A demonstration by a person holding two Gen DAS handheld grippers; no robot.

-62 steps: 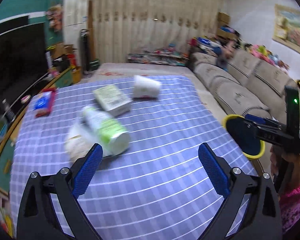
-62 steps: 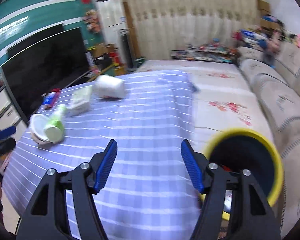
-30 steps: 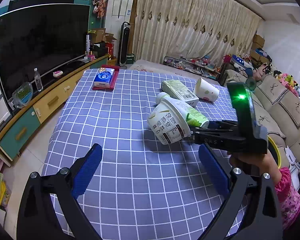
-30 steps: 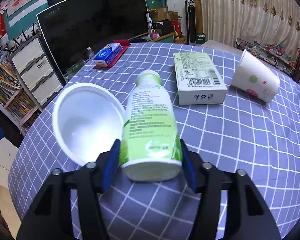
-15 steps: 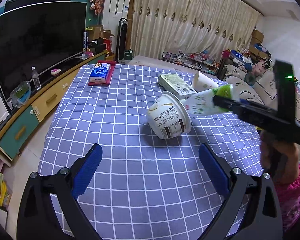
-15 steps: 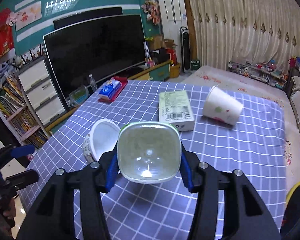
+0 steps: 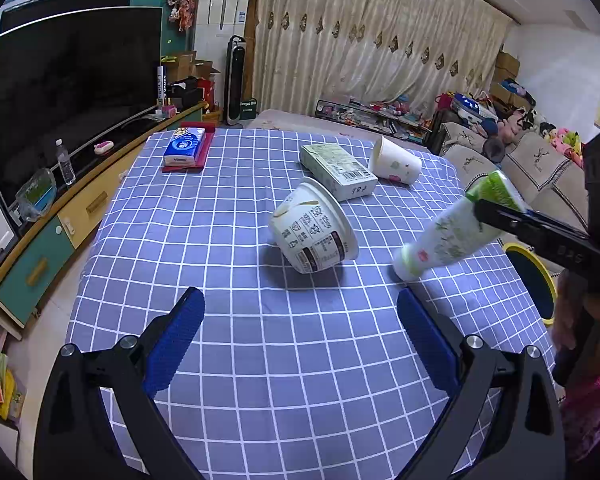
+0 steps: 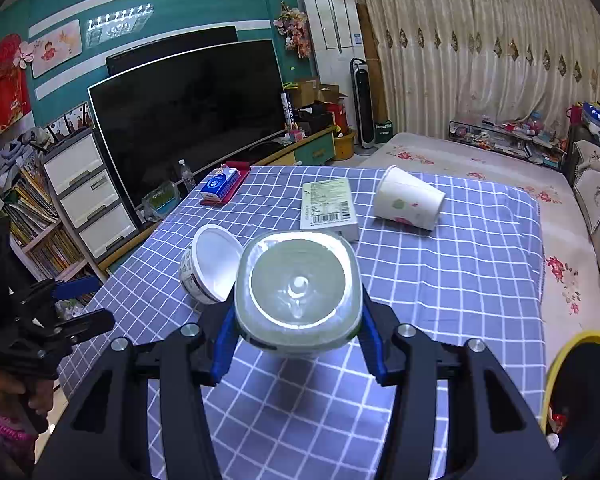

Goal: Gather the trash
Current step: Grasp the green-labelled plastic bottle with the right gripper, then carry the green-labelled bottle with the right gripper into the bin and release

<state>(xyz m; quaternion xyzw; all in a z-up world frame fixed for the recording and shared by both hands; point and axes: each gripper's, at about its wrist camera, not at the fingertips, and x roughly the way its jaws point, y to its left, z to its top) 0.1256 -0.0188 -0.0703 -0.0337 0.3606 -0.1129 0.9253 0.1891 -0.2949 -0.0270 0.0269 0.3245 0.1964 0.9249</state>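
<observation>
A green-and-white plastic bottle (image 7: 452,232) hangs above the table's right side, cap end tilted down. My right gripper (image 8: 298,320) is shut on the bottle (image 8: 296,292), whose base faces the camera. On the checked blue tablecloth (image 7: 228,280) lie a white yogurt cup (image 7: 314,230) on its side, a flat green-white carton (image 7: 338,168) and a tipped paper cup (image 7: 396,166). My left gripper (image 7: 300,340) stands open over the table's near part, nothing between its fingers. A yellow-rimmed dark bin (image 8: 580,392) sits beside the table at lower right.
A blue tissue pack (image 7: 184,146) on a red tray lies at the table's far left corner. A large TV (image 8: 188,108) and a low cabinet (image 7: 40,248) run along the left. A sofa (image 7: 540,168) stands to the right. A person's hand (image 8: 8,392) holds the left gripper.
The right gripper lifted the bottle off the table from beside the yogurt cup and carried it right and up. The left gripper stayed almost still.
</observation>
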